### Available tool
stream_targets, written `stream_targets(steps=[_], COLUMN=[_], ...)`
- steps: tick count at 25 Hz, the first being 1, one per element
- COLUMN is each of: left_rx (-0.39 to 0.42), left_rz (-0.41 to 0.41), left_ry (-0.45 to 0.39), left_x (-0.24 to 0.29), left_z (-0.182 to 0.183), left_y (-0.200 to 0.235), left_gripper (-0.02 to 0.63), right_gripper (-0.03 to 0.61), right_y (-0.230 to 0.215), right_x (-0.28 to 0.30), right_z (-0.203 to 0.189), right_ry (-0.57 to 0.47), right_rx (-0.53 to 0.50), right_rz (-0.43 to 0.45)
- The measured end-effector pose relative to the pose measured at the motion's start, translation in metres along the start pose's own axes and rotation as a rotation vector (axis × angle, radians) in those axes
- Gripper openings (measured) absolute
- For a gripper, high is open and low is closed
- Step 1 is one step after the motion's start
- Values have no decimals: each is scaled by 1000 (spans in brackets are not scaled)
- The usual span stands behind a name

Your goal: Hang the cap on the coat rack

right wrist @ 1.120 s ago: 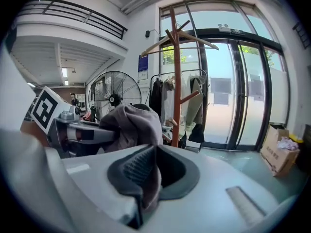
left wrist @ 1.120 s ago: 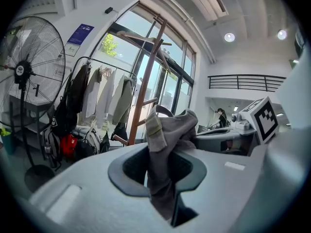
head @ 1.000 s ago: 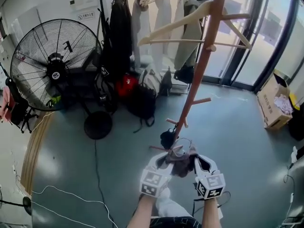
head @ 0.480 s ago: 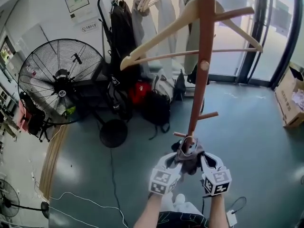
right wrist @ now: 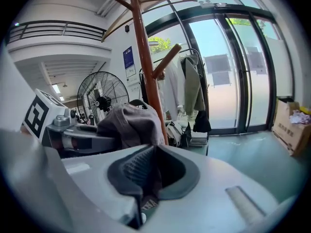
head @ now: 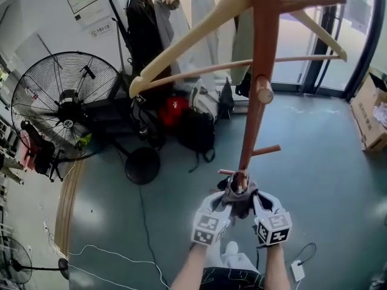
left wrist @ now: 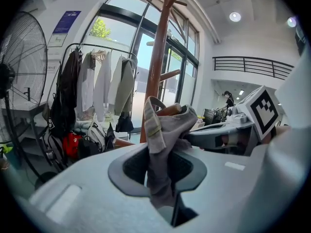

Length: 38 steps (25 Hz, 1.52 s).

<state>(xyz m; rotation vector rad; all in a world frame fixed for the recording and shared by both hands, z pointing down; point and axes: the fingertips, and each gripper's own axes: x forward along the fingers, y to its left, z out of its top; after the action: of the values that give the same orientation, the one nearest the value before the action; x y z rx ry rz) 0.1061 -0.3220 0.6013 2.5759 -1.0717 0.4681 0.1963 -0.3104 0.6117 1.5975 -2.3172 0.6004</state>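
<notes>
While I stand at the wooden coat rack (head: pixel 259 95), my left tongs (head: pixel 224 202) and right tongs (head: pixel 254 201) are each clamped on one side of the grey cap (head: pixel 239 198), held between them close against the pole beside a low peg (head: pixel 227 172).

A large black floor fan (head: pixel 66 104) stands at nine o'clock. Hung garments (head: pixel 142 35) fill eleven o'clock, with a red bag (head: pixel 173 109) and a black backpack (head: pixel 196 132) beneath. A cardboard box (head: pixel 369 116) sits at three o'clock, and a white cable (head: pixel 103 252) trails at seven.
</notes>
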Motion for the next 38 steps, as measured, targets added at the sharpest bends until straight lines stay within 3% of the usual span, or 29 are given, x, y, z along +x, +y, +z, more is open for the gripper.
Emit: stream_targets(steps=[7,12,16,19,22,24,28,30,34,38], left_rx=[-59,-50,-78,-154,-218,-221,-191,-159,-73,-45], left_rz=[34,61,70,107,156,166,151,146,162,192], left_ry=[88,114,108,80,21,-22,-123,-175,-238,-343], left_x=[27,41,42,27,7,-1,-15,-20,-28,-50], left_z=[-26,-42,-46,-45,-38,-28,-3,15,54,98], left_y=[4,12,17,28,40,43,39,35,29,30], left_gripper=[83,92,121,203,209,191,87,50,27,9], right_gripper=[25,28,36,71,72,72,70,19,5,5], right_y=[-16,-28,-30,-34,-44,-48,-37,-31,-23,-11], right_x=[24,38,40,32,19,13,3,-4,-16,-35], right_z=[-22,-37,-39,-42,-41,-32,2,23,68,108], right_ry=[72,152,163,180,196,165,31,-43,-171,-300], right_rx=[42,82,125,148,146,141,107,72,29,24], right_rz=[-51,-85,-105,-116,-119,-118,-75,-58,-24,29])
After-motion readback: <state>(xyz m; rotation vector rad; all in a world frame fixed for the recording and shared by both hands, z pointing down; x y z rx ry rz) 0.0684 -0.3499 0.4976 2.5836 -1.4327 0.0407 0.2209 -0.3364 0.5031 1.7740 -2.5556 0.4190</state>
